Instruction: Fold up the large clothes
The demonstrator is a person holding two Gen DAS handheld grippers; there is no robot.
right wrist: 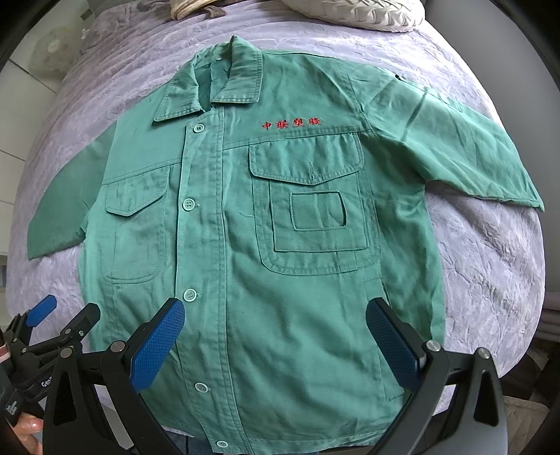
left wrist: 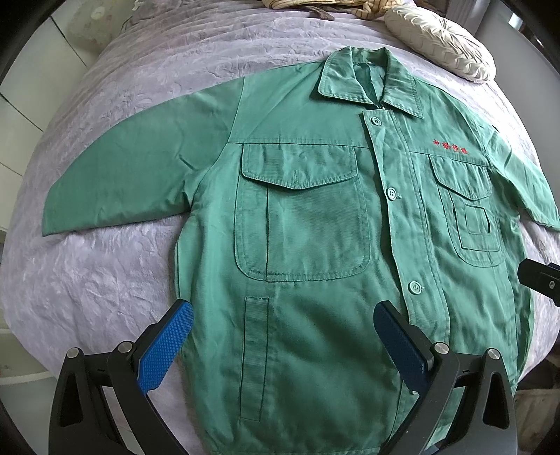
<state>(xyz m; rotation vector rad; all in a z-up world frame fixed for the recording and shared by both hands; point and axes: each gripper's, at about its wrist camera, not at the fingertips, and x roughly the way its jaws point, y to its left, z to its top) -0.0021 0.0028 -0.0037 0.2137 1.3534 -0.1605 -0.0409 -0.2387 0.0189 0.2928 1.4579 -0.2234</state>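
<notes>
Hand-held gripper [left wrist: 283, 336] above jacket [left wrist: 315, 217].

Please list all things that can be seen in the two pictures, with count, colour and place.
jacket: one, green, spread flat and buttoned on the bed, front up, sleeves out to both sides
red lettering: one line, on the jacket's chest above a pocket
bed cover: one, pale lilac, under the jacket
cushion: one, cream, pleated, beyond the collar
striped cloth: beige, bunched at the far edge; count unclear
left gripper: black with blue pads, open, above the jacket's lower part
right gripper: black with blue pads, open, above the jacket's lower part
</notes>
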